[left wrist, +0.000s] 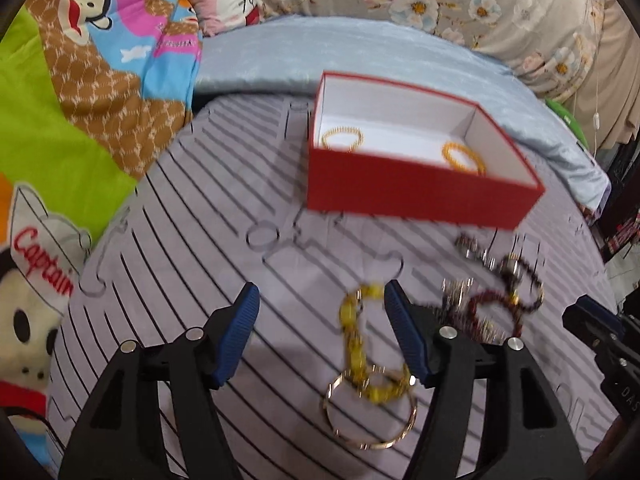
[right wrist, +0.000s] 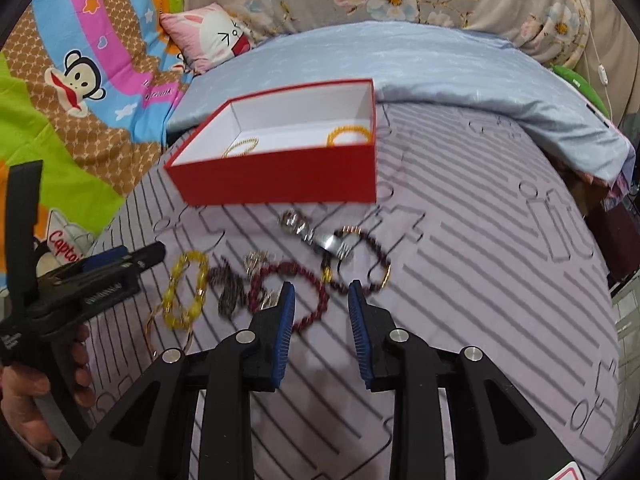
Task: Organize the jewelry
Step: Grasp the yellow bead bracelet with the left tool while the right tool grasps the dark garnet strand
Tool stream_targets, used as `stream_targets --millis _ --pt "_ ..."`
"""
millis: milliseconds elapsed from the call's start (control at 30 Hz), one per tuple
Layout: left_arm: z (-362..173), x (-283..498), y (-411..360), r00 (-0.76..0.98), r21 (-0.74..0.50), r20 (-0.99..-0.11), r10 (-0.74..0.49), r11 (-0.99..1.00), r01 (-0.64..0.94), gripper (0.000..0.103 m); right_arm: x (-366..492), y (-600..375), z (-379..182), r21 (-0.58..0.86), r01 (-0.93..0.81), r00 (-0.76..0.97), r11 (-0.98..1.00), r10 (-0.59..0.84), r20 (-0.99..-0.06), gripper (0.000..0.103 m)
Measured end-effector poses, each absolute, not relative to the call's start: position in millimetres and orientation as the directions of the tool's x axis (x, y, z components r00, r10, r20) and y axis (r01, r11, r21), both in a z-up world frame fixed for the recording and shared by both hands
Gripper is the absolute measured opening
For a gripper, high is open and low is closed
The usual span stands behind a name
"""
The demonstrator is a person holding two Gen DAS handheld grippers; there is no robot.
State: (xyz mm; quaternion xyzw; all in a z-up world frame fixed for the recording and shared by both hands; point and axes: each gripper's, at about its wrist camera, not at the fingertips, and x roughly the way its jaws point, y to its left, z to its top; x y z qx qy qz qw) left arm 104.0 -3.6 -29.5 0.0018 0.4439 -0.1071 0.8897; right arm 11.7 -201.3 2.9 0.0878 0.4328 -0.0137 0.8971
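Note:
A red box (left wrist: 416, 188) with a white inside stands on the striped mat and holds two gold bracelets (left wrist: 343, 139) (left wrist: 464, 159); it also shows in the right wrist view (right wrist: 280, 176). My left gripper (left wrist: 320, 296) is open above the mat, with a yellow bead bracelet (left wrist: 356, 340) and a thin gold bangle (left wrist: 370, 420) lying between its fingers. My right gripper (right wrist: 322, 292) is open and empty above a dark red bead bracelet (right wrist: 308, 292). A silver piece (right wrist: 308, 230) and a dark bracelet (right wrist: 368, 260) lie near the box.
The striped grey mat (right wrist: 480, 280) lies on a bed. A blue quilt (right wrist: 440, 68) and a pink pillow (right wrist: 212, 36) lie behind the box, a cartoon blanket (left wrist: 60, 120) to the left. A dark beaded piece (right wrist: 228, 288) lies beside the yellow bracelet.

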Motion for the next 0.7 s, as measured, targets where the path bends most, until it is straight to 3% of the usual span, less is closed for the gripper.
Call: stream_targets --millis 133,300,567,700 --pt "-46.0 96.9 -6.5 0.558 -0.096 -0.808 -0.189 0.977 0.192 0.061 2.8 -191.9 -3.1 0.159 0.084 0.614 0.984 0.075 -0.786 0.027" --pt "-56.3 94.2 -11.3 0.535 -0.114 -0.818 -0.209 0.972 0.204 0.049 -0.9 -180.6 -3.2 0.167 0.059 0.611 0.984 0.097 -0.785 0.027" --pt "-55.8 92.9 -13.0 0.510 -0.172 -0.817 -0.271 0.957 0.233 0.008 6.4 -161.5 -5.6 0.174 0.014 0.601 0.985 0.131 -0.788 0.027" --pt "-53.7 89.3 -10.6 0.512 -0.174 -0.813 -0.276 0.955 0.238 0.008 11.6 -151.8 -8.0 0.172 -0.012 0.598 0.985 0.145 -0.788 0.027"
